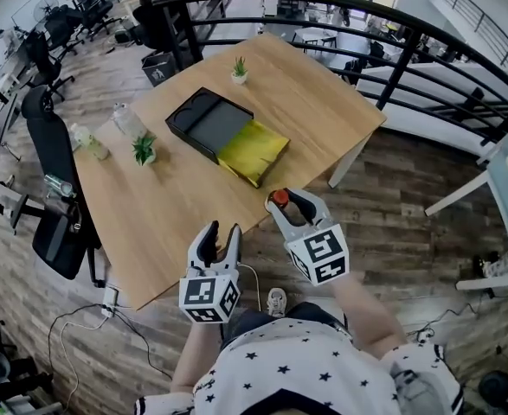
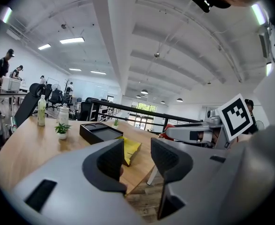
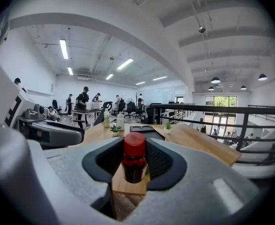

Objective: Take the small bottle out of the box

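- Right gripper [image 1: 290,206], lower centre of the head view, at the near edge of the table [image 1: 323,111]. Its jaws are clamped on the bottle [image 1: 279,199].
- In the right gripper view the bottle [image 3: 134,156] stands upright between the pads at mid-frame. Red cap on top, dark body.
- The bottle is out of the box [image 1: 208,123] and well apart from it.
- The box is black and open, at mid-table in the upper centre of the head view. A yellow part [image 1: 254,150] touches its lower-right side.
- Left gripper [image 1: 220,242], lower centre of the frame, just left of the right gripper. Its jaws stand apart with nothing between them.
- Two plants on the table: one [image 1: 239,69] above the box, one [image 1: 144,150] left of it.
- Two clear bottles [image 1: 129,121] near the left plant.
- Black chair [image 1: 54,171] at the left edge.
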Action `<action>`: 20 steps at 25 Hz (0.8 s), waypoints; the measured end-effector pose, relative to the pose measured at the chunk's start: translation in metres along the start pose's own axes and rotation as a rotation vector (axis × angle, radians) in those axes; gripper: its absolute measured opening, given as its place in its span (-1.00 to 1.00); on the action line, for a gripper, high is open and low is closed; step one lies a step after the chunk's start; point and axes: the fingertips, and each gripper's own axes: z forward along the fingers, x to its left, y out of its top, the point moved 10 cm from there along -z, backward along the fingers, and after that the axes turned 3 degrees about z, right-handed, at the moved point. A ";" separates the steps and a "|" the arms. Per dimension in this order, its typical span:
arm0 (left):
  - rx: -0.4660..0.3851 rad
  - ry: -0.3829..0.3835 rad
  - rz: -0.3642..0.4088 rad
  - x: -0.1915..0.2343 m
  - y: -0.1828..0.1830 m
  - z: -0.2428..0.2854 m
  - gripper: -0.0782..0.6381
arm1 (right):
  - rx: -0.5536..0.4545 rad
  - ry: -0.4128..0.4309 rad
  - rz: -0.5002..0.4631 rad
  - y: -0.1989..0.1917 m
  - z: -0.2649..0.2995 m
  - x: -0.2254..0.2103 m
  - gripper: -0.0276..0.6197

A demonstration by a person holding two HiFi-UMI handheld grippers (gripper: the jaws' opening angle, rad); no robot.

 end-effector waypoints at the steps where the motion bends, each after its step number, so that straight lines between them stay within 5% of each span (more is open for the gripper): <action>1: 0.000 -0.007 0.004 0.000 0.000 -0.006 -0.30 | -0.005 -0.006 -0.001 0.000 -0.006 0.006 -0.47; 20: -0.010 -0.111 0.040 0.016 -0.028 -0.161 -0.30 | -0.042 -0.113 0.048 -0.029 -0.116 0.168 -0.47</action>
